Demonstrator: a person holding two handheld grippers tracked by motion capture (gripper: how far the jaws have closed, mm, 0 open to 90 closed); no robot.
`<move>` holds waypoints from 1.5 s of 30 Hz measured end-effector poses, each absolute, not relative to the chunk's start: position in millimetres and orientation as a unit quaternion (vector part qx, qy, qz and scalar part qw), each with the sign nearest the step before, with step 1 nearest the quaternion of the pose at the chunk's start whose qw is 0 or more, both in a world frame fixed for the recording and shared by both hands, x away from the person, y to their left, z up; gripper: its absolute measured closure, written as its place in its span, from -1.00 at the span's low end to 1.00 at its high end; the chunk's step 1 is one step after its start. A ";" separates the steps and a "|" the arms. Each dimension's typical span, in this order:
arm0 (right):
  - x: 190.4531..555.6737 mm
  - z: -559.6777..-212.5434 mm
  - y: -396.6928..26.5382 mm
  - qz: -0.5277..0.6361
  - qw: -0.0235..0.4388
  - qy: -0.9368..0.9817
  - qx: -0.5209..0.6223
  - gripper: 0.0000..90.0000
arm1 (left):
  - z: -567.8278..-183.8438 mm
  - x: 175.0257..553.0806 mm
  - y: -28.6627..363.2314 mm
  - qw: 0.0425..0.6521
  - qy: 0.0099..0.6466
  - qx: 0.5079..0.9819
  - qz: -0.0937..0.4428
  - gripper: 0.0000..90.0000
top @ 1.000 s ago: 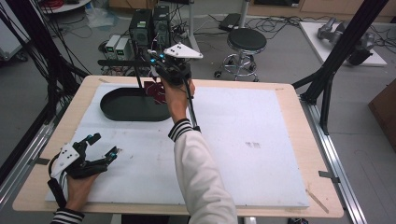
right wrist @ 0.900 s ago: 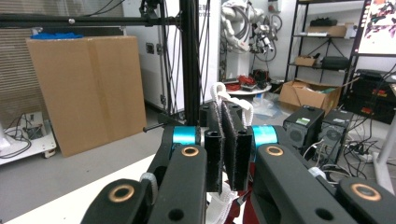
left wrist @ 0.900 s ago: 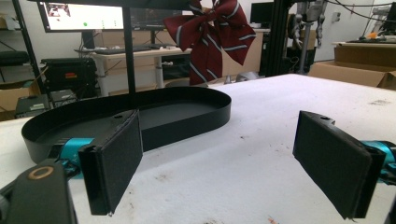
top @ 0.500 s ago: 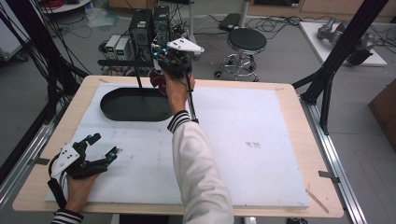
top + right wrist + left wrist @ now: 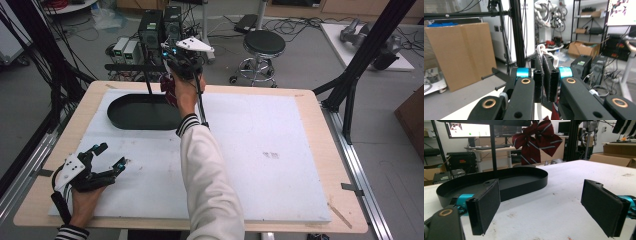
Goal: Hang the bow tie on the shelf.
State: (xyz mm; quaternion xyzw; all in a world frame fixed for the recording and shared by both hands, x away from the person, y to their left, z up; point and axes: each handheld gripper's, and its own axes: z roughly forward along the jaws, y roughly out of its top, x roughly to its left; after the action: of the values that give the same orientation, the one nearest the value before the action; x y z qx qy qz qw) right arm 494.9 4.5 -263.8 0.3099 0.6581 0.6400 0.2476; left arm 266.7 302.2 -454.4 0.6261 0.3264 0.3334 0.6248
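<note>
Your right gripper (image 5: 176,67) pinches the white band (image 5: 541,51) of one striped bow (image 5: 537,140), hanging over the back edge of the worktop (image 5: 300,150) above the one black tray (image 5: 135,114) – your left gripper (image 5: 107,160) rests wide and empty near the front-left corner.

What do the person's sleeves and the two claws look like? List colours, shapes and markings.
Each sleeve is white with a black-and-white striped cuff. The left claw and right claw are black, with flat black pads, turquoise bands, brass-ringed pivots, trailing black cables and a pale three-cornered plate on top.
</note>
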 end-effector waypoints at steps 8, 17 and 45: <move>493.0 -260.6 3.8 0.645 0.243 0.656 0.307 0.95 | -454.3 267.0 302.1 0.625 0.327 0.626 0.332 -0.64; 488.7 -256.6 3.9 0.649 0.240 0.655 0.302 0.95 | -454.3 266.8 302.1 0.624 0.326 0.627 0.333 -0.64; 505.3 -247.7 13.5 0.659 0.235 0.646 0.304 0.95 | -454.4 267.1 302.6 0.627 0.328 0.625 0.330 -0.64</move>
State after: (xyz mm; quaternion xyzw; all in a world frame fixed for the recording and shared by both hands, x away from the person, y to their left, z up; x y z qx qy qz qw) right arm 505.3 13.5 -247.7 0.3044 0.6464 0.6591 0.2348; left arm 267.1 302.6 -454.4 0.6251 0.3277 0.3304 0.6267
